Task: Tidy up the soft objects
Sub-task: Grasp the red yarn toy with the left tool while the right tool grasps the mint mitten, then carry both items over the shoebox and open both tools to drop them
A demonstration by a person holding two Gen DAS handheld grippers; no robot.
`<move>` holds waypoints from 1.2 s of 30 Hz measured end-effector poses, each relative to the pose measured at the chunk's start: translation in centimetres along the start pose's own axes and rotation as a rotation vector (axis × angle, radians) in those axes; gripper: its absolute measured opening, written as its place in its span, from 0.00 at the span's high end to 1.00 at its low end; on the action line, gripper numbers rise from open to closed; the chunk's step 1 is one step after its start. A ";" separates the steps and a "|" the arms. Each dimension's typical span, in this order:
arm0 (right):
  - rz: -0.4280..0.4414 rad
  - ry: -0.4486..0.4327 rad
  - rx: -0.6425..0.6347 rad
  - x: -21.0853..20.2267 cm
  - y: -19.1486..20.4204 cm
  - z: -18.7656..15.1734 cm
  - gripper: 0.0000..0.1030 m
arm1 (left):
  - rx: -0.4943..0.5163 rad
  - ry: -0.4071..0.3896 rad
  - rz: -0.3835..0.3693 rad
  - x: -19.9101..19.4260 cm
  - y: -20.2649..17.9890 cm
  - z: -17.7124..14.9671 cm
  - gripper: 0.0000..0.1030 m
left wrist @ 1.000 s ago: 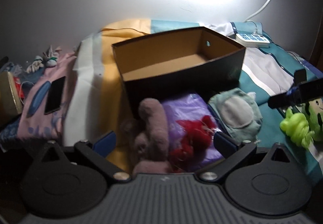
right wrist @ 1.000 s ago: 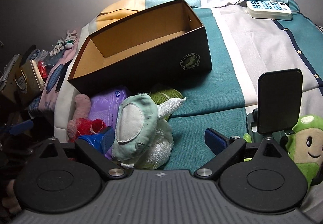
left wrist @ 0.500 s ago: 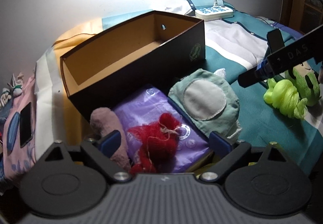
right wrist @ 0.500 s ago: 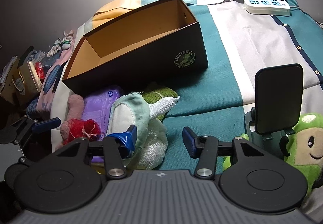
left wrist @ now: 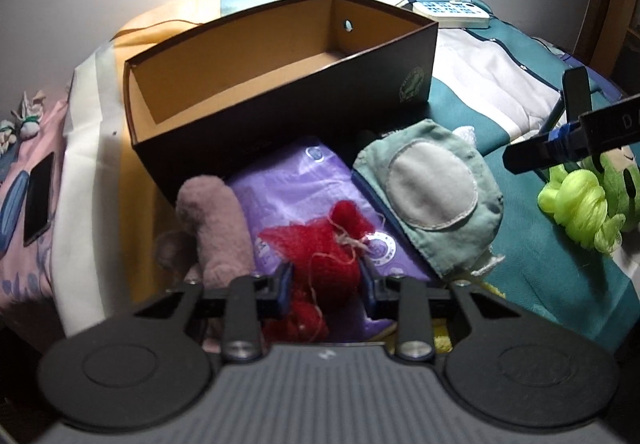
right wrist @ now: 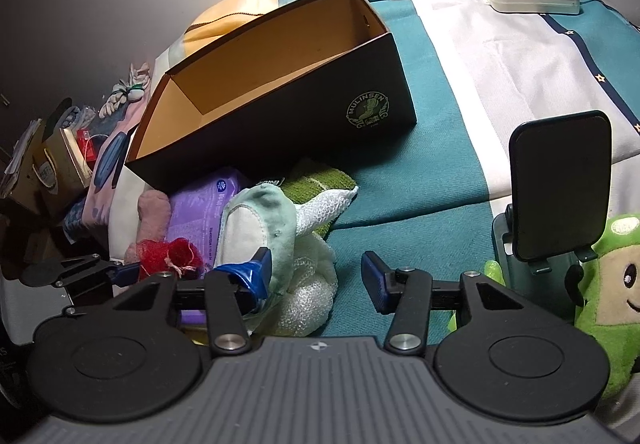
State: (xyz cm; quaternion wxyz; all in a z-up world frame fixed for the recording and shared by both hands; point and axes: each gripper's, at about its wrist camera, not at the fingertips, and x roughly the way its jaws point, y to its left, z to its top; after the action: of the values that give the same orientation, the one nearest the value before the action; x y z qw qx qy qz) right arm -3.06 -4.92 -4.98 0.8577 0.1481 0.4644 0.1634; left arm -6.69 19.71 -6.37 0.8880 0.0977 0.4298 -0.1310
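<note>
The left gripper (left wrist: 326, 278) has just been closing, and its blue pads now press on either side of the red mesh bundle (left wrist: 326, 244), which lies on the purple pack (left wrist: 296, 188) just in front of the box (left wrist: 280, 116). The bundle bulges between the pads, so the grip looks real, though a loose thread trails from it.

The right gripper (right wrist: 316, 276) has also closed partway. Its jaws stand half apart with the edge of the green mitt (right wrist: 260, 220) and the white mesh cloth (right wrist: 312, 284) between them. Its left pad sits against the mitt; the right pad is clear of the cloth, so it holds nothing yet.

The box is empty and open-topped, its near wall directly behind the pile. A pink plush (left wrist: 218, 220) lies to the left of the pack, in front of the box's left end.

To do this step well, lift the bundle straight up until it clears the pack and the plush before moving toward the box. Mesh snags easily, and the thread could drag the pack along. Carry it over the near wall with room to spare, since brushing that light cardboard would probably shift it. Release low inside the box. The right gripper should probably wait, or take a deeper bite on the mitt before closing.
</note>
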 end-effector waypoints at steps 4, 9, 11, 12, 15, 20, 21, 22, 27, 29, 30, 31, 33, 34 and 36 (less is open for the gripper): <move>0.007 -0.005 -0.001 -0.2 -0.2 0.0 0.68 | -0.070 -0.047 0.001 -2.3 1.3 0.5 0.69; 0.028 0.002 0.003 -0.2 -0.4 -0.1 0.68 | -0.151 -0.144 0.033 -6.2 3.6 2.4 0.69; 0.037 0.002 0.002 -0.2 -0.4 -0.1 0.68 | -0.180 -0.192 0.052 -7.7 4.7 3.5 0.69; 0.041 0.001 0.002 -0.2 -0.3 -0.1 0.68 | -0.194 -0.216 0.063 -8.3 5.3 4.0 0.69; 0.044 0.001 -0.013 -0.2 0.0 -0.1 0.68 | -0.228 -0.259 0.094 -9.2 6.5 5.6 0.69; 0.069 0.005 -0.031 0.1 0.4 -0.1 0.68 | -0.250 -0.293 0.133 -9.4 7.5 7.8 0.69; 0.069 0.007 -0.038 0.4 0.6 -0.1 0.68 | -0.254 -0.295 0.133 -9.3 7.6 8.1 0.69; 0.064 0.009 -0.040 0.7 0.7 0.0 0.68 | -0.257 -0.295 0.134 -9.2 7.6 8.3 0.69; 0.119 0.026 -0.029 2.2 0.9 0.4 0.68 | -0.254 -0.285 0.127 -8.5 7.3 8.8 0.69; 0.116 0.009 -0.056 2.5 1.5 0.4 0.68 | -0.261 -0.282 0.124 -8.2 7.3 8.8 0.69; 0.121 0.001 -0.066 2.7 1.8 0.4 0.69 | -0.266 -0.281 0.122 -8.1 7.3 8.8 0.69; 0.129 -0.003 -0.075 2.8 2.0 0.5 0.70 | -0.273 -0.279 0.120 -8.0 7.4 8.8 0.69; 0.143 -0.019 -0.082 3.0 2.5 0.4 0.72 | -0.281 -0.275 0.121 -7.8 7.4 8.7 0.69; 0.146 -0.029 -0.097 3.1 2.8 0.4 0.74 | -0.285 -0.273 0.123 -7.7 7.4 8.6 0.69; 0.147 -0.045 -0.131 3.2 3.3 0.3 0.81 | -0.295 -0.267 0.122 -7.5 7.6 8.4 0.69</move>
State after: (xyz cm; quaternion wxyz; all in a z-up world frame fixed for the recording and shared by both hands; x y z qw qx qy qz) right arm -1.64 -0.61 -5.92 0.8615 0.1291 0.4212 0.2525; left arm -2.52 25.57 5.17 0.9481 -0.0258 0.3160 -0.0243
